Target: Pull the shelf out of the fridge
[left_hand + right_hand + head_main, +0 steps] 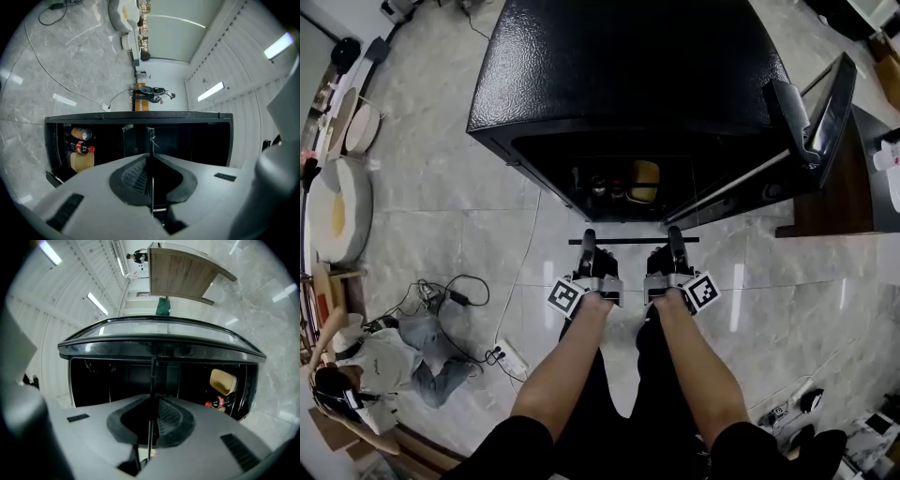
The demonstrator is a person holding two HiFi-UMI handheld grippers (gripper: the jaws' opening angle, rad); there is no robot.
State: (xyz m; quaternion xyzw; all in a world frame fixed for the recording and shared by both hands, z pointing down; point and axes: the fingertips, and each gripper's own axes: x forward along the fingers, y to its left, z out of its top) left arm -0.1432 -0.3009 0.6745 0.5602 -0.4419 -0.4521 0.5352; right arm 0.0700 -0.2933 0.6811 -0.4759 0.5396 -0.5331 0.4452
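Observation:
The shelf, a thin clear pane with a dark front rim, hangs level just in front of the open black fridge, outside its cavity. My left gripper is shut on its left part and my right gripper is shut on its right part. In the left gripper view the shelf runs edge-on as a thin line between the closed pads of the left gripper. The right gripper view shows the same: the shelf is pinched in the right gripper. Both point level at the fridge.
Bottles and a yellow container sit low inside the fridge. Its door stands open to the right, beside a wooden cabinet. A person sits on the floor at lower left, near a power strip and cables.

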